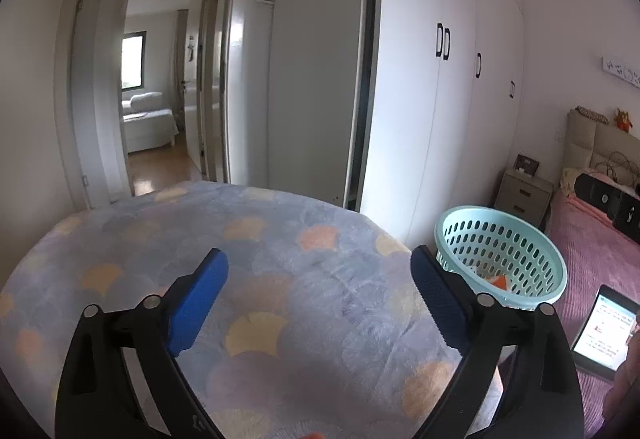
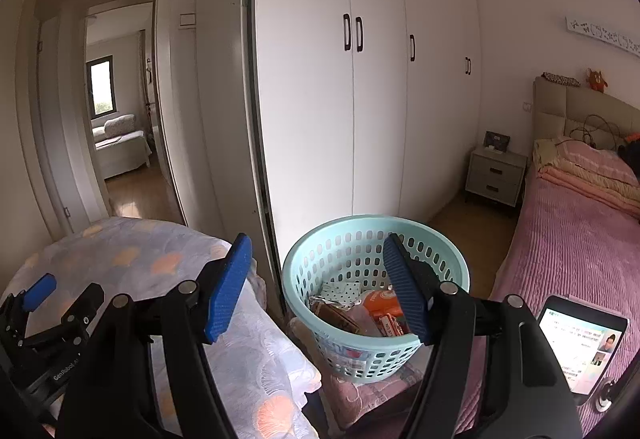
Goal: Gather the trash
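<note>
Both grippers, left and right, gape empty; mint perforated plastic basket holds wrappers. Next: seek remaining trash on shell-print blanket.

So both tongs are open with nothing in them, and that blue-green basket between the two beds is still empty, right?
Not quite. The basket is not empty: the right wrist view shows wrappers and an orange packet lying inside it. The rest holds: the left tongs and right tongs are both open with nothing in them, and the basket stands between the two beds.
</note>
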